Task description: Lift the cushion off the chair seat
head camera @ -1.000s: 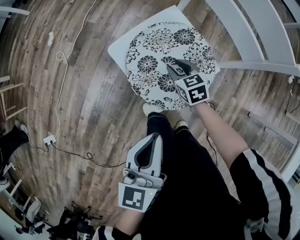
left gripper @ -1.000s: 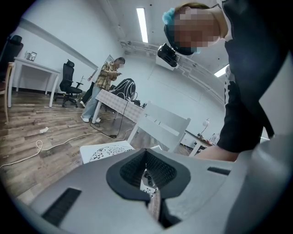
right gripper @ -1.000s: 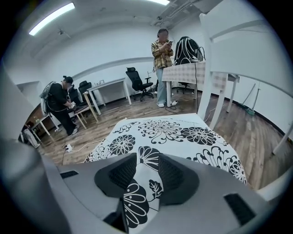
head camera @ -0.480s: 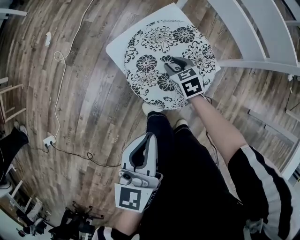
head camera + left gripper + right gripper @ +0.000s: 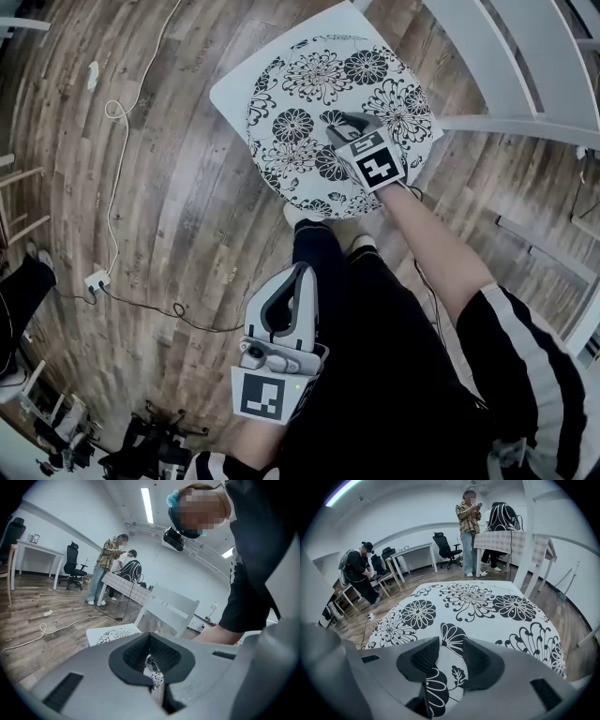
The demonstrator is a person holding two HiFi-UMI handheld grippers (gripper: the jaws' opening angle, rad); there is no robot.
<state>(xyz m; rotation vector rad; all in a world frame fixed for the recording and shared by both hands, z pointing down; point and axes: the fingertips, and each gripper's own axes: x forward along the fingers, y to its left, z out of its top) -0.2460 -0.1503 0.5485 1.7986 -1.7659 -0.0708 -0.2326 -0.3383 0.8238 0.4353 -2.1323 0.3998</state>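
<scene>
Two grippers: I see both from the head view, one up at the chair and one low beside the wearer's leg.
Cushion (image 5: 314, 103): round, white with black flowers. It lies flat on the white chair seat (image 5: 230, 94), and a corner of the seat sticks out to its left in the head view.
Right gripper (image 5: 352, 122): tilted steeply down over the near-right part of the cushion.
Right fingers (image 5: 425, 659): apart, and they have just been opening. Between them I see only the flower print of the cushion top, and neither pad presses on it. I can't tell whether the tips touch the fabric.
Left gripper (image 5: 302, 274): well apart from the chair, over the wooden floor (image 5: 178, 216) and just beside a black trouser leg (image 5: 323, 258).
Left fingers (image 5: 136, 656): drawn together, with only a thin slit between the pads and nothing in them.
Chair back (image 5: 487, 66): white slats, to the right of the cushion in the head view.
Cable (image 5: 117, 178): white, trailing over the floor towards a power strip (image 5: 97, 278), well left of the chair.
Background: in the right gripper view, people stand near a table (image 5: 410, 550) beyond the cushion.
</scene>
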